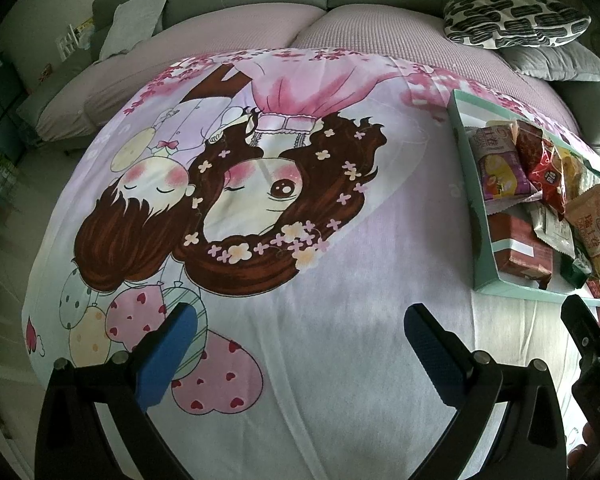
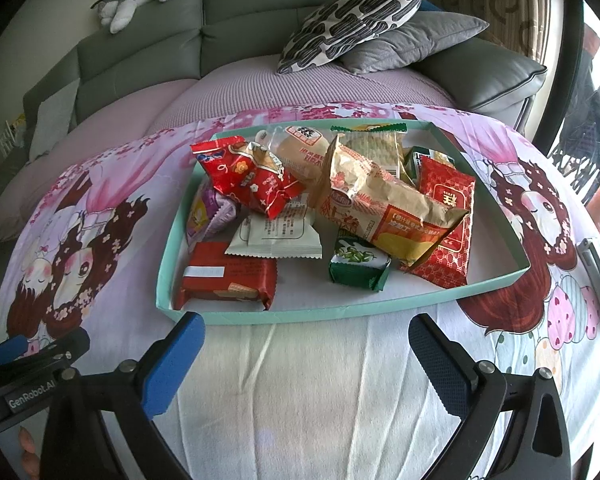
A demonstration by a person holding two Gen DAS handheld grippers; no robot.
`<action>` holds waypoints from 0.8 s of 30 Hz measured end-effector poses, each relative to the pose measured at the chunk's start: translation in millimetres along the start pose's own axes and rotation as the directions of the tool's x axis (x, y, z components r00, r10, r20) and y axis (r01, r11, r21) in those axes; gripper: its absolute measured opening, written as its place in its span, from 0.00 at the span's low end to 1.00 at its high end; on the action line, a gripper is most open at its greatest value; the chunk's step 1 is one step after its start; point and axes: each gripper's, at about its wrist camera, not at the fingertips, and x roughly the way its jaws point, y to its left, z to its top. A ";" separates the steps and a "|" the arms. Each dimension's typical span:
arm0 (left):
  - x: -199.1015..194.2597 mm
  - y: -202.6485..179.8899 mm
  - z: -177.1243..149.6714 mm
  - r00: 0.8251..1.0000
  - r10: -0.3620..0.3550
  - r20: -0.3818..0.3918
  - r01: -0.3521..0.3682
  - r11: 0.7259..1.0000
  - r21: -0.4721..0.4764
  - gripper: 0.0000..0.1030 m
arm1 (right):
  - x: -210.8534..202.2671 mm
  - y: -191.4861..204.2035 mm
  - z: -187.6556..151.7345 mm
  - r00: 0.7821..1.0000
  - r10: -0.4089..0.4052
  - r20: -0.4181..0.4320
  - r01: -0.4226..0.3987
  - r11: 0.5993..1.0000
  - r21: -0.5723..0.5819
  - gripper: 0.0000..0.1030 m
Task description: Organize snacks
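Crinkly, light snack packets (image 2: 384, 204) are being faced at 12 o'clock by both wide-spread, empty grippers (image 2: 304, 364) (image 1: 300, 356), sealed edges judged best for pinching.

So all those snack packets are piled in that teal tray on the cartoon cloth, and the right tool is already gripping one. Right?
Not quite. The right wrist view shows the right tool open and empty, short of the teal tray. The snack packets do lie inside it.

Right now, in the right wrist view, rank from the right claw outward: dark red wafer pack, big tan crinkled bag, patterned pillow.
1. Dark red wafer pack, tray's near-left corner, nearest the right claw.
2. Big tan crinkled bag, mid-tray, on the pile.
3. Patterned pillow, on the sofa behind.
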 end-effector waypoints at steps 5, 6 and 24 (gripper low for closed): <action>-0.4 -0.8 -0.8 1.000 0.000 0.001 0.000 1.000 0.002 1.00 | 0.1 -0.3 -0.2 1.000 0.000 -0.001 0.000 1.000 -0.001 1.00; -0.6 -0.4 -0.3 1.000 -0.001 0.002 0.001 1.000 0.003 1.00 | 0.1 -0.1 -0.1 1.000 -0.001 0.000 0.001 1.000 0.000 1.00; -1.1 -1.9 -0.6 1.000 -0.014 0.003 0.014 1.000 0.012 1.00 | 0.0 -0.1 -0.4 1.000 -0.004 -0.001 0.004 1.000 0.003 1.00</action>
